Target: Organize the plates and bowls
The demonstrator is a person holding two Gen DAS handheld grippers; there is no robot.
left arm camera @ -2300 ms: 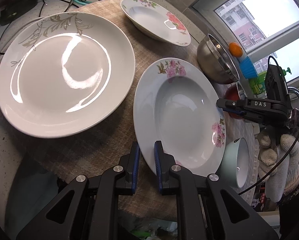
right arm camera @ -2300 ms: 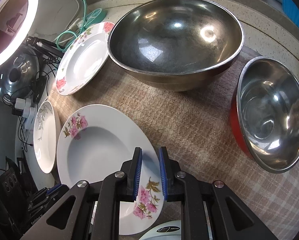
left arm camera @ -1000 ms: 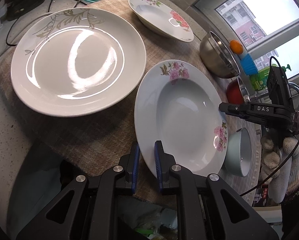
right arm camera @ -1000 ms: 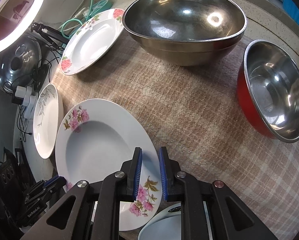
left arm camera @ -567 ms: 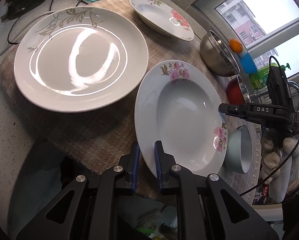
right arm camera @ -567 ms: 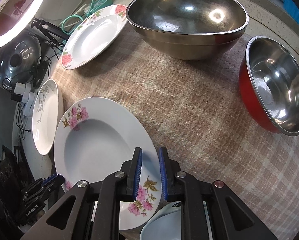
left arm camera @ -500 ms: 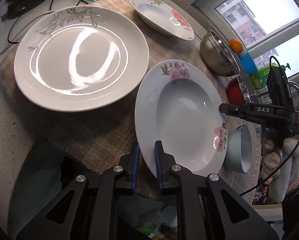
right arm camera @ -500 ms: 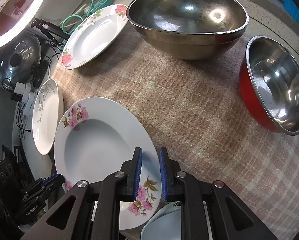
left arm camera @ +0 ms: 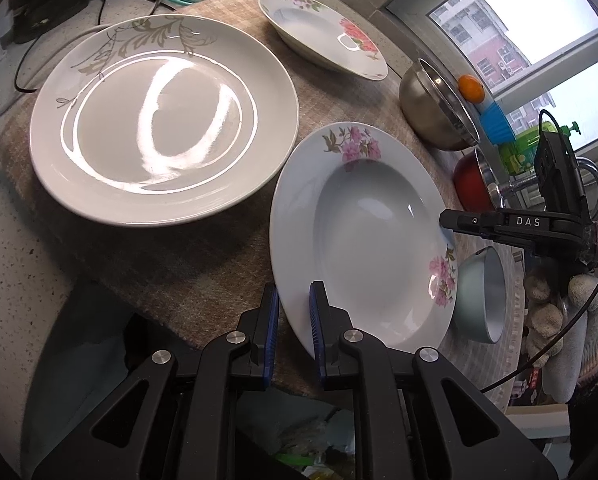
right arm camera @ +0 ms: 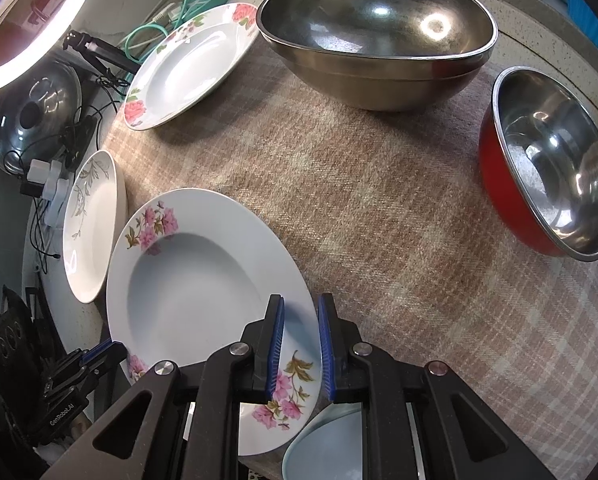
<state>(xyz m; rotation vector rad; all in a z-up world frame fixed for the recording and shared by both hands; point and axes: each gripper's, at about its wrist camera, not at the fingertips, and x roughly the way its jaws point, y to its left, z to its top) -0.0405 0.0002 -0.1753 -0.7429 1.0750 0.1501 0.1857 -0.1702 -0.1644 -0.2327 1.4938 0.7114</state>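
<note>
Deep white soup plate (left arm camera: 363, 240), pink flower sprays on its broad rim at two opposite spots, glossy well. It is held from both sides. The left gripper (left arm camera: 293, 316) is clamped on the near rim edge, blue pads either side of it. The right gripper (right arm camera: 301, 340) is clamped on the opposite rim, beside the flower spray. Whether the plate's underside touches the plaid cloth (right arm camera: 379, 208) cannot be told.

Beyond the left fingers and to their left: large white plate (left arm camera: 163, 120) with a grey-gold leaf pattern, strong glare in its centre. Farther ahead: a second flowered soup plate (left arm camera: 323, 32).

Ahead of the right fingers: large steel bowl (right arm camera: 375, 28); to their right, a red-sided steel bowl (right arm camera: 551, 160), cut at the frame edge.

Pale blue bowl (right arm camera: 327, 444) just beneath the right gripper, mostly hidden by its body.
</note>
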